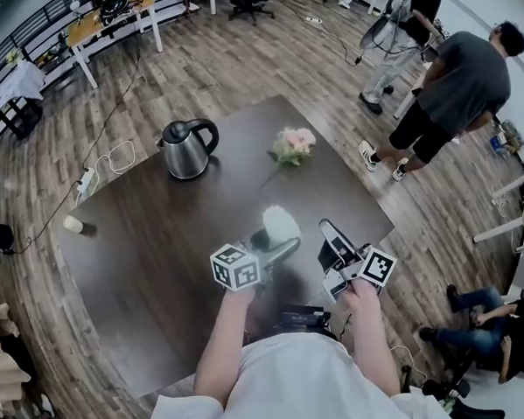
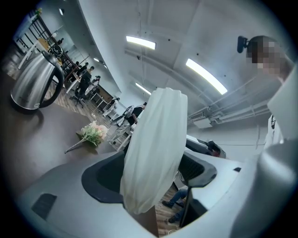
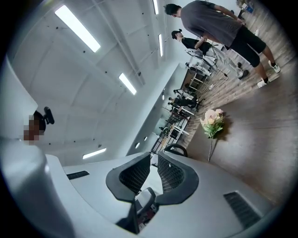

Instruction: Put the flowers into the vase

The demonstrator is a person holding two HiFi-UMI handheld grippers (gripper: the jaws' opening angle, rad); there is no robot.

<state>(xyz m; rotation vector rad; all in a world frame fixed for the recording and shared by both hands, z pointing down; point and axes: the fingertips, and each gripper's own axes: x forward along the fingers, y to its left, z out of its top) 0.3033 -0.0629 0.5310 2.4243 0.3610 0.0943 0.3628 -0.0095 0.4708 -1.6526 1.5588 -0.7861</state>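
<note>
The left claw (image 2: 151, 175) is found clamped on a white ribbed vase (image 2: 156, 144). The vase's long axis runs across the jaws, roughly upright. In the head view the vase is held above the counter (image 1: 152, 280), on the near side of the kettle (image 1: 187, 149) and to its right. The right claw (image 3: 154, 160) is closed, with nothing between its jaws, and is carried further right of the kettle. The flowers (image 1: 292, 147) are laid flat on the counter, right of the kettle and about level with it. Their long axis is diagonal: the blooms are pointed away and to the right, and the bare stem is pointed back toward the near edge on the kettle's side.
</note>
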